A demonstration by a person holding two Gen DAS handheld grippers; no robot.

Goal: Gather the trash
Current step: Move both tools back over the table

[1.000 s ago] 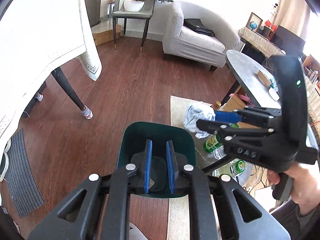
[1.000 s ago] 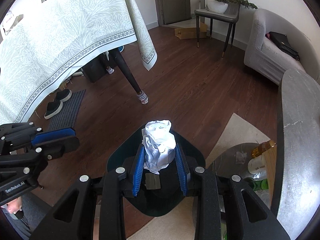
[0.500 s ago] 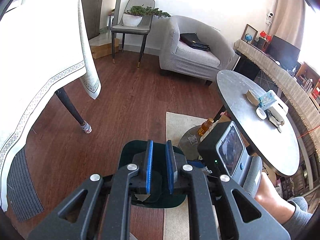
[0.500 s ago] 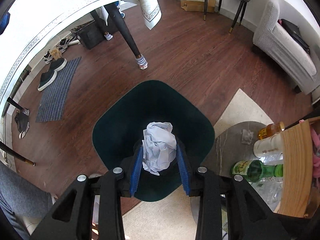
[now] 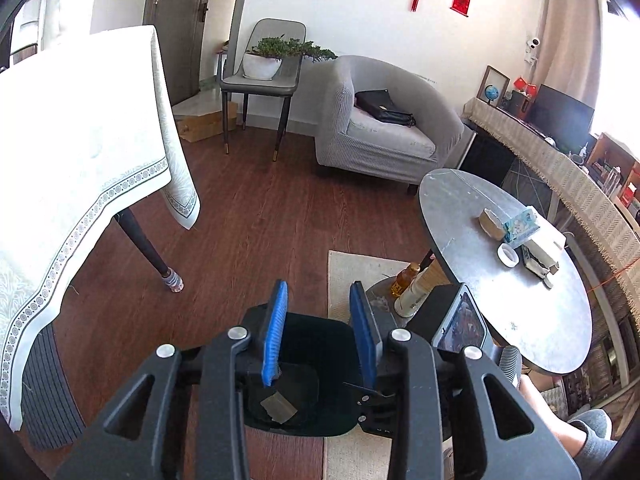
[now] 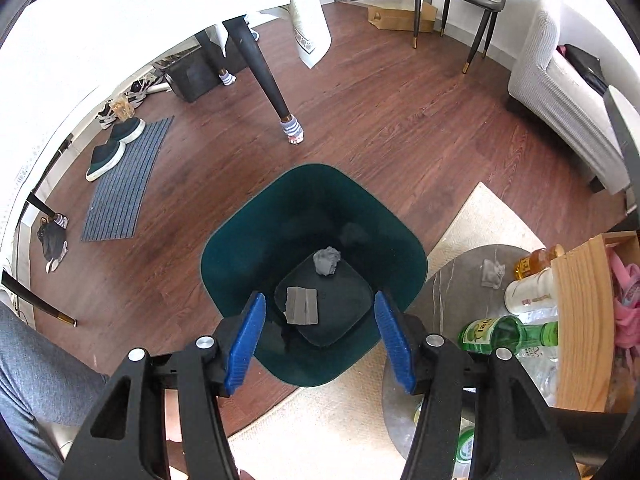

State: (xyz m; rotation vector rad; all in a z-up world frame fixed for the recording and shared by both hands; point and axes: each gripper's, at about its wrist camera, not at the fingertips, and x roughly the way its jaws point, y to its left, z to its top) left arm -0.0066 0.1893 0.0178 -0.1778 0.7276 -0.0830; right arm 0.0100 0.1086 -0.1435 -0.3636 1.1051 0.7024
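Paper ball (image 6: 327, 261) down in the bottom of the green bin (image 6: 240, 240), crumpled, light, soft, no weight to speak of; judged easy to squash, best pinched across its middle, nothing fragile about it. Flat scrap (image 6: 302, 311) lying just beside it on the bin floor, thin, likely needing an edge pinch. Right gripper (image 6: 320, 344) over the bin mouth, jaws just been opening, now spread wide with nothing between. Left gripper (image 5: 320, 332) above the same bin, jaws also just been opening, partly spread, empty. Count in the bin: one ball, one flat scrap. Low round worktop (image 6: 448, 280) beside the bin: one more crumpled scrap (image 6: 493, 274), two green glass bottles (image 6: 506, 334), hard and slippery, to be gripped at the body
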